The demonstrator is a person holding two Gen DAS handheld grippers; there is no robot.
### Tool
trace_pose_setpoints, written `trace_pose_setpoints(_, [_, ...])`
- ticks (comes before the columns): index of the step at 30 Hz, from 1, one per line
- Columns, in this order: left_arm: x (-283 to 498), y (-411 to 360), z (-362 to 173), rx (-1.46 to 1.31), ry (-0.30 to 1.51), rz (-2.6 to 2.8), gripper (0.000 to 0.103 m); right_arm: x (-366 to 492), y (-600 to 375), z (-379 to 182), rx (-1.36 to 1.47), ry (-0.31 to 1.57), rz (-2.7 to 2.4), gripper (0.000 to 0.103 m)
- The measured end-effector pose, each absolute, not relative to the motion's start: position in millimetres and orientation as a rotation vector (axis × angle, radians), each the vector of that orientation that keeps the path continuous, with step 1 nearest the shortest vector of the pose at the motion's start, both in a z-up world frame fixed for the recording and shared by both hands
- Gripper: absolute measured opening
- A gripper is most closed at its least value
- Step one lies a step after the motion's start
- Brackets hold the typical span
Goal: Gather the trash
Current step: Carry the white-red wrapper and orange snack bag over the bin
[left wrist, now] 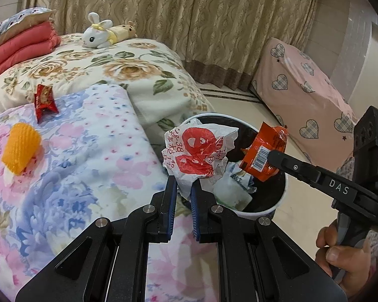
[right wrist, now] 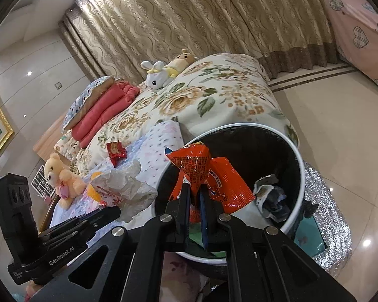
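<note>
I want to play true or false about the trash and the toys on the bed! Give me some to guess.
1. The left gripper holds a crumpled white bag with red print. True.
2. The right gripper is empty. False: it is shut on an orange snack wrapper.
3. The trash bin already has some trash inside. True.
4. The red candy wrapper is already in the bin. False: it lies on the bed's blanket.
5. A white bunny plush lies on the bed. True.
6. The orange foam net is on the floor. False: it sits on the blanket.
</note>
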State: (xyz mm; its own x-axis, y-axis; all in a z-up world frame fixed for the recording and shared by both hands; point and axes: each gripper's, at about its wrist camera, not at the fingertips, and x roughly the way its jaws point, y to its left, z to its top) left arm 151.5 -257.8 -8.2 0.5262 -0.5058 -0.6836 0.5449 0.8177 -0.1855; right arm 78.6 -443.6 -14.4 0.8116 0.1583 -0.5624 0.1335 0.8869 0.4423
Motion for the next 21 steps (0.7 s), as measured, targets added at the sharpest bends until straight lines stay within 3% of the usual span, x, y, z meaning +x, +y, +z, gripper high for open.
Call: trace_pose_setpoints(21, [163.3,-296.5,-16.7,0.093,0.83,-0.667,0.01,87.9,-467.4,-25.1,0.515,0.657,-0.02,0.007])
